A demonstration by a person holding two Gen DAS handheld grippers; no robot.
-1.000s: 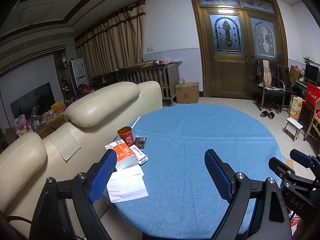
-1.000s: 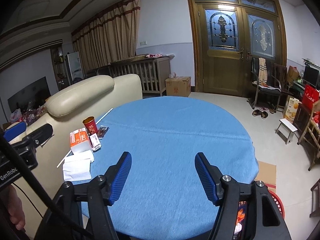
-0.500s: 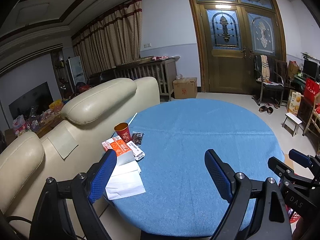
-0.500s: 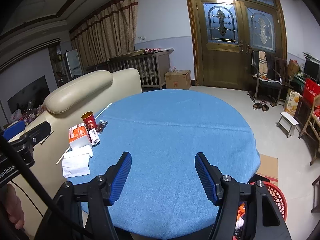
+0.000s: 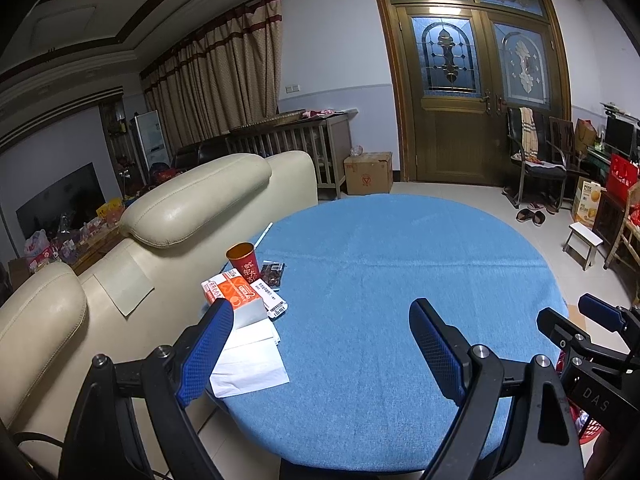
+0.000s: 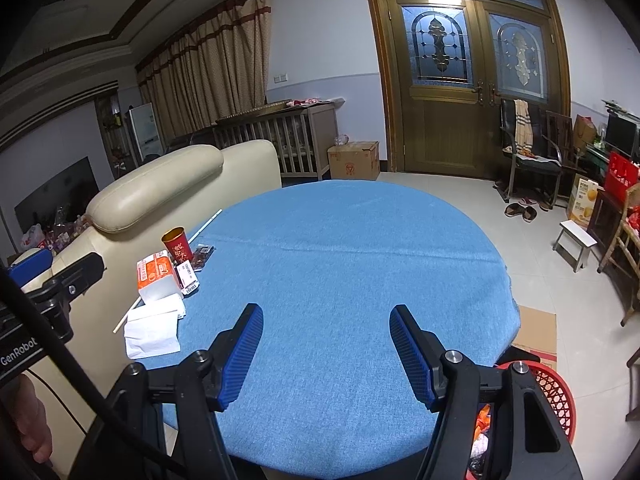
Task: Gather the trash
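A round table under a blue cloth (image 5: 400,280) (image 6: 360,280) carries litter at its left edge: a red paper cup (image 5: 243,258) (image 6: 177,245), an orange and white tissue pack (image 5: 236,294) (image 6: 156,274), a dark snack wrapper (image 5: 273,271) (image 6: 203,257), a labelled white strip (image 5: 274,302), white paper sheets (image 5: 248,354) (image 6: 154,328) and a long white straw (image 6: 206,226). My left gripper (image 5: 322,344) hovers open over the near table edge, the papers beside its left finger. My right gripper (image 6: 326,350) is open over bare cloth, nothing between its jaws.
A cream leather sofa (image 5: 168,216) presses against the table's left side. A red plastic basket (image 6: 554,392) holding scraps stands on the floor at the lower right. Cardboard (image 6: 536,332) lies beside it. A small white stool (image 5: 584,236), chairs and a wooden door (image 5: 472,100) lie beyond.
Both views shifted slightly, with the table seen a little farther away and lower. The basket has come further into the right wrist view. Both grippers' jaws kept their width.
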